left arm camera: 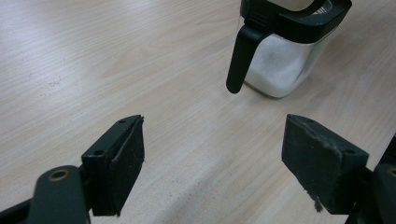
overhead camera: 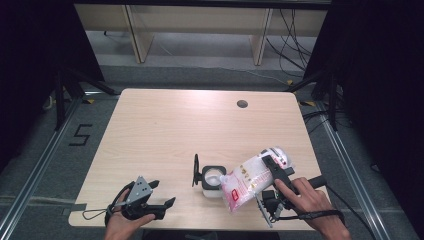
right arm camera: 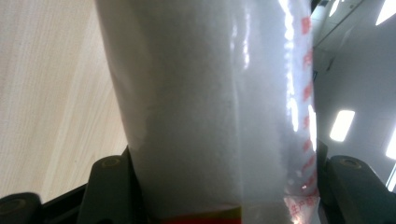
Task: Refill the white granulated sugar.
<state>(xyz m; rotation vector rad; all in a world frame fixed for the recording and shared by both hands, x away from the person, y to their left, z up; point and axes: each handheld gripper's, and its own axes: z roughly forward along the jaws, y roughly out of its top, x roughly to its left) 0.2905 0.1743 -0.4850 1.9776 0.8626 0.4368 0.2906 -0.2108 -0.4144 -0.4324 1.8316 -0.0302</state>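
A clear bag of white granules with red print (overhead camera: pixel 248 180) is held tilted, its lower left corner right beside the open top of a small glass jar (overhead camera: pixel 212 181). My right gripper (overhead camera: pixel 270 167) is shut on the bag; in the right gripper view the bag (right arm camera: pixel 210 93) bulges between both jaws. The jar (left arm camera: pixel 280 65) has a black rim, a black lid flipped up at its left (overhead camera: pixel 195 171), and white granules inside. My left gripper (overhead camera: pixel 164 193) rests near the table's front left, open, with nothing between its pads (left arm camera: pixel 126 158); the jar stands a little ahead of it.
The light wooden table (overhead camera: pixel 175 125) has a round cable hole (overhead camera: pixel 242 104) at the back right. Its front edge runs just under both hands. Dark floor, rails and table legs surround it.
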